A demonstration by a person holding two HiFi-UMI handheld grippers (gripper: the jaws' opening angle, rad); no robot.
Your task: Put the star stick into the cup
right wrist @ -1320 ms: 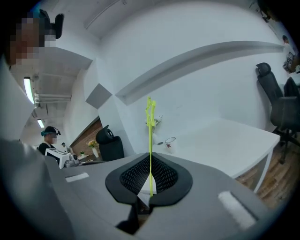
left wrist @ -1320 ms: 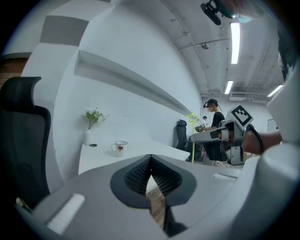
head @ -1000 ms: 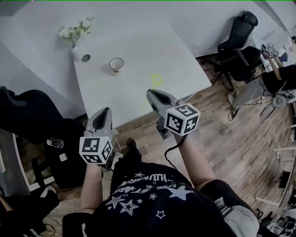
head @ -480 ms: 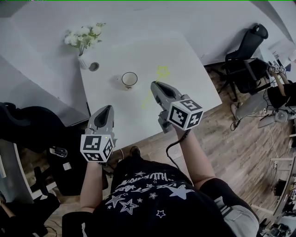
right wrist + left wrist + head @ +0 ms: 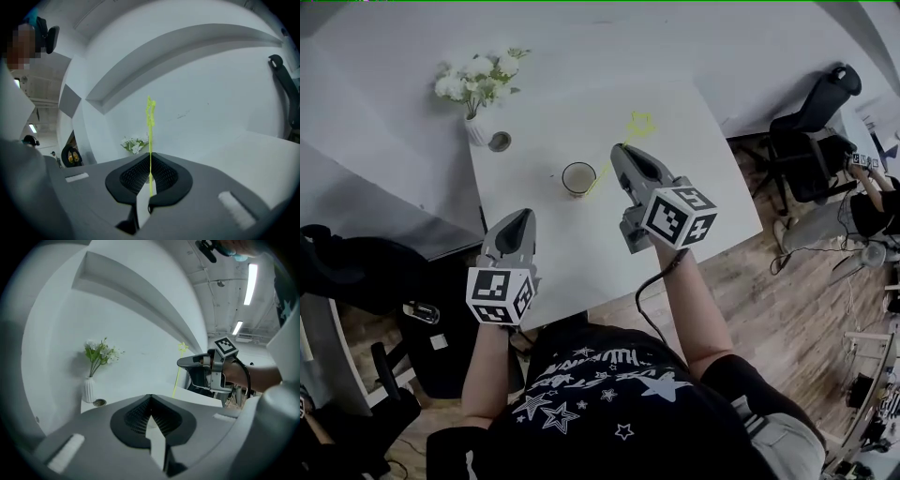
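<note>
The yellow star stick (image 5: 639, 123) is held in my right gripper (image 5: 622, 152), which is shut on it above the white table (image 5: 703, 192). Its star points to the table's far side and its thin lower end reaches down beside the cup's right rim. The cup (image 5: 578, 178) stands upright just left of that gripper. In the right gripper view the star stick (image 5: 150, 136) rises straight from the right gripper (image 5: 150, 177). My left gripper (image 5: 521, 217) hovers over the near left table edge, shut and empty. The left gripper view shows the left gripper (image 5: 150, 414), the star stick (image 5: 177, 378) and the right gripper (image 5: 185, 363).
A white vase of flowers (image 5: 477, 124) stands at the table's far left corner, with a small round object (image 5: 499, 142) beside it. Black office chairs (image 5: 816, 117) stand to the right on the wooden floor, and another dark chair (image 5: 356, 272) is on the left.
My right gripper has carried the star stick forward over the table, closer to the cup. The left gripper has come up to the table's near edge. The view has shifted toward the table.
</note>
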